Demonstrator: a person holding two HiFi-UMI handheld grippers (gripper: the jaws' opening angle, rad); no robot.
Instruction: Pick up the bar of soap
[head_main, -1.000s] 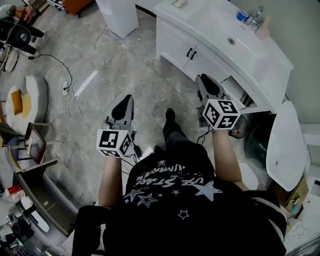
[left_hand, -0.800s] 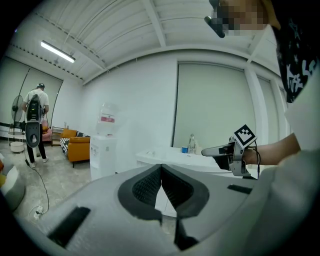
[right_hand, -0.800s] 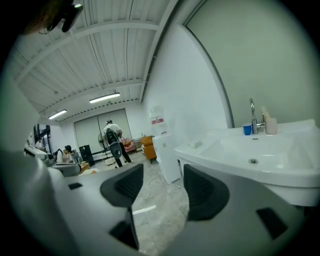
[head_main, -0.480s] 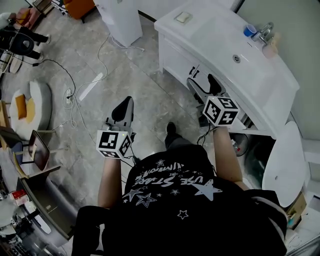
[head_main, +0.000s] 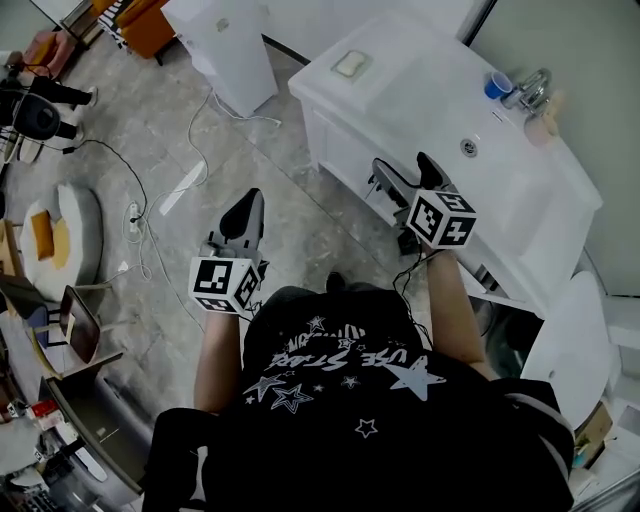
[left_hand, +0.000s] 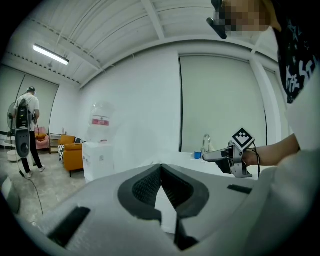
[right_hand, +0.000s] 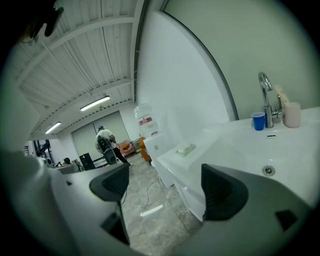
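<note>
The pale bar of soap (head_main: 352, 64) lies in a dish on the far left corner of the white sink counter (head_main: 420, 90); the right gripper view has the soap (right_hand: 185, 148) ahead, left of centre. My right gripper (head_main: 402, 165) hovers at the counter's front edge, well short of the soap. Its jaws have just been opening and stand wide apart with nothing between them (right_hand: 165, 187). My left gripper (head_main: 250, 198) is over the floor left of the cabinet, jaws shut and empty (left_hand: 161, 167).
A blue cup (head_main: 494, 87) and a faucet (head_main: 530, 88) stand at the basin's back, with the drain (head_main: 467, 146) in between. A white water dispenser (head_main: 225, 35) is left of the counter. Cables (head_main: 160, 190) trail on the floor. A person (left_hand: 27, 130) stands far off.
Both grippers have travelled forward to the sink counter, which now fills more of the head view. The right jaws went from shut to wide open. The left jaws stayed shut.
</note>
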